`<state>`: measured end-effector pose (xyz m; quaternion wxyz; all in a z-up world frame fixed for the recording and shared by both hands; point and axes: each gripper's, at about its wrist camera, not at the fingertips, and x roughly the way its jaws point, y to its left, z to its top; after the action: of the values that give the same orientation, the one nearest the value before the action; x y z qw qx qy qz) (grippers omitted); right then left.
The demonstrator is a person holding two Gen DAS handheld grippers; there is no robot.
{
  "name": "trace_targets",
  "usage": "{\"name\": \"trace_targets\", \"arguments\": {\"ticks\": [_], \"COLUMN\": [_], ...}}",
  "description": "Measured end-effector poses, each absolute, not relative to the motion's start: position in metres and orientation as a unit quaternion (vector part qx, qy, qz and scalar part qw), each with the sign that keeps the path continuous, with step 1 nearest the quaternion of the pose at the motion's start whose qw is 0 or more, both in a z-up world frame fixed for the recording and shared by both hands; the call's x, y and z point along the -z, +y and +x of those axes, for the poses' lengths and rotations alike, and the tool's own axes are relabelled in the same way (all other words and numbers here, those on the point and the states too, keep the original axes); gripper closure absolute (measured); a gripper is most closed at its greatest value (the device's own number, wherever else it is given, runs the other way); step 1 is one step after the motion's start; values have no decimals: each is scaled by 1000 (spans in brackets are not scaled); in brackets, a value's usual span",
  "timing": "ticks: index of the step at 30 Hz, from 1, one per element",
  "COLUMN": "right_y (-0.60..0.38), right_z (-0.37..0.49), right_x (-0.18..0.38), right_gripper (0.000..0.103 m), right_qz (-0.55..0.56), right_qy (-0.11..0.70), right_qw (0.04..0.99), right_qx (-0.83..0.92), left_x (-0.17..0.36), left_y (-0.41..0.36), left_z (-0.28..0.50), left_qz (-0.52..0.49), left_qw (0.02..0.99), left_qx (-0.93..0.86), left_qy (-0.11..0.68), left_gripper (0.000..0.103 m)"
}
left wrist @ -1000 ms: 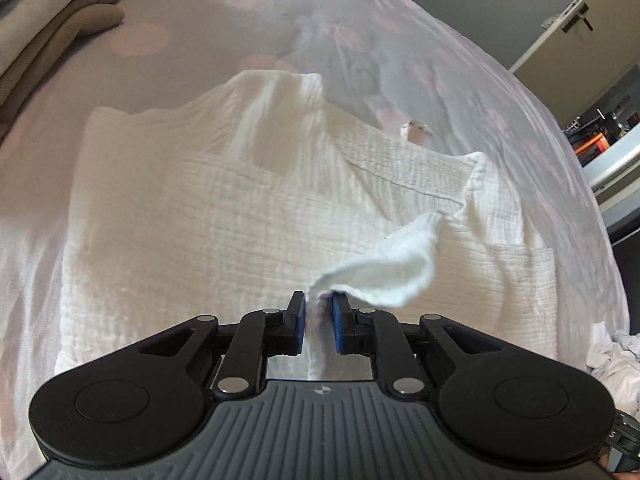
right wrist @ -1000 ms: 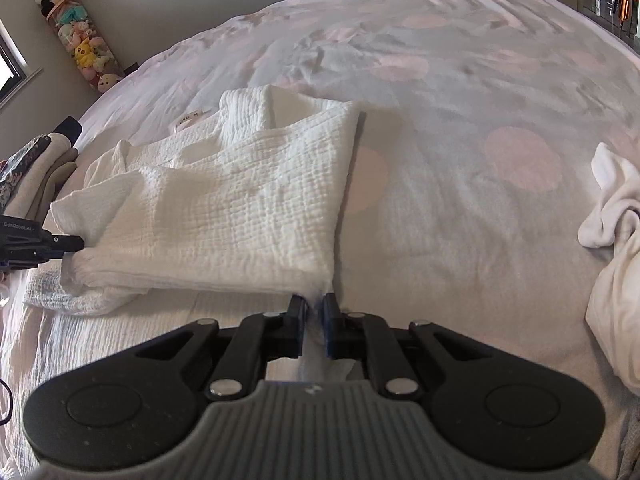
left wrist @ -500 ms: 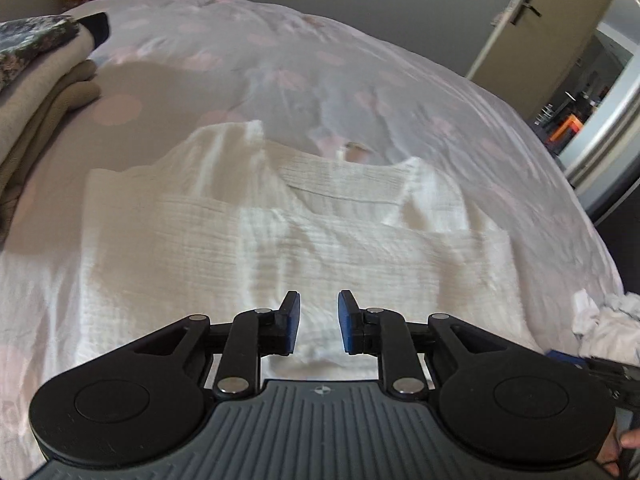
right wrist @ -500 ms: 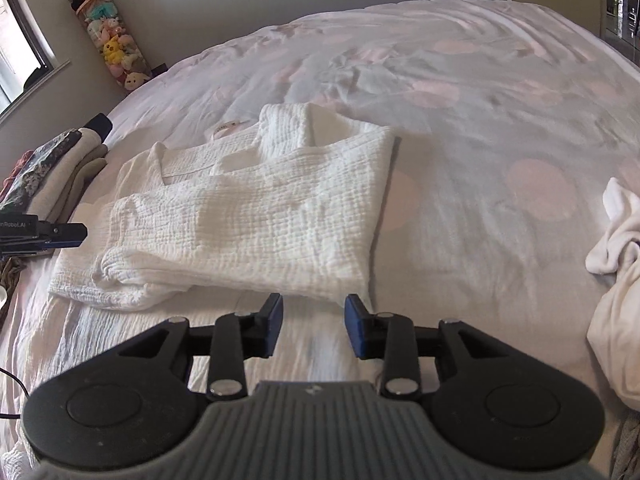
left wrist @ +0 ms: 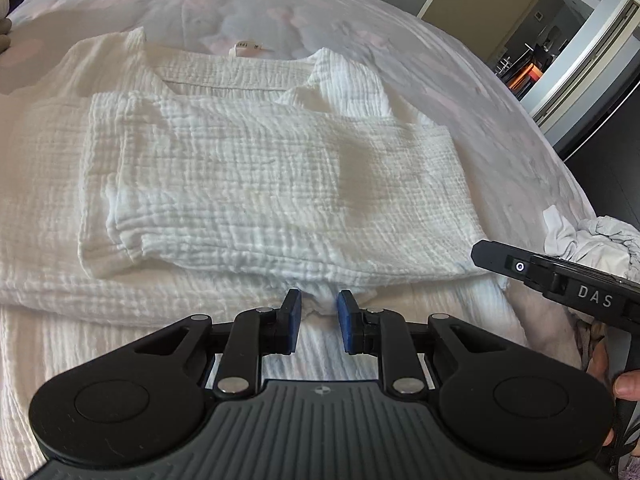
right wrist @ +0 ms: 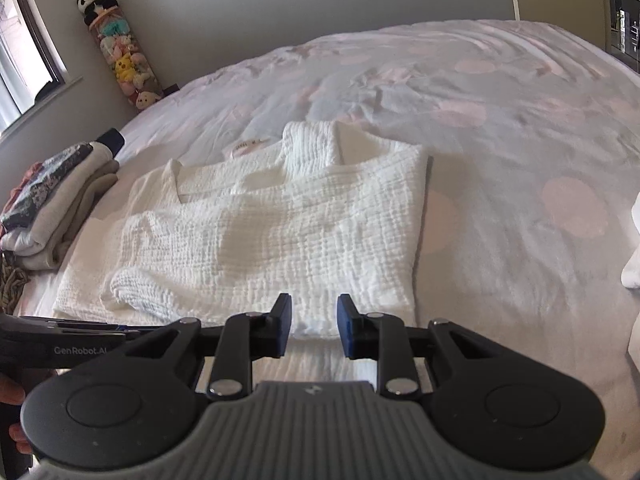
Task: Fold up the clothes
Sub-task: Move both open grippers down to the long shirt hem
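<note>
White garment (left wrist: 272, 184) part-folded | left tongs (left wrist: 319, 317) released, low over hem | right tongs (right wrist: 313, 318) released

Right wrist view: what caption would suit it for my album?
Open right hand-held gripper poised at the near edge of a half-folded white muslin garment on a pink-dotted bedspread.

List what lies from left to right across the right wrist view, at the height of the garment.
Stack of folded clothes → white crinkled garment → bare spotted bedspread → white cloth at the right edge.
</note>
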<state>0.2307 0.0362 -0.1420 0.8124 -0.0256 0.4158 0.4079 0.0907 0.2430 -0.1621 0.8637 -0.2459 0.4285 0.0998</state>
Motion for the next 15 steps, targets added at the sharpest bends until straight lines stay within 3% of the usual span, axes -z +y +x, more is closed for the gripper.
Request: {"name": "trace_targets", "arguments": {"ticks": [5,12,15], "right_y": [46,34,32], "right_z": [231,222,213], "right_x": [161,143,137], "right_gripper": [75,73,66], "right_qz": [-66,-33,-33], "right_qy": [443,400,386], "right_qw": [802,827,835], "right_qx": [-396,-394,-390], "left_x": [155,124,110], "left_y": [240,257,267], "left_z": [78,-1,-46], "left_qz": [-238,-195,-176], "left_qw": [864,867,863], "left_qx": [-93,-132,-160], "left_qy": [434,439,446], "left_gripper": [85,85,85]}}
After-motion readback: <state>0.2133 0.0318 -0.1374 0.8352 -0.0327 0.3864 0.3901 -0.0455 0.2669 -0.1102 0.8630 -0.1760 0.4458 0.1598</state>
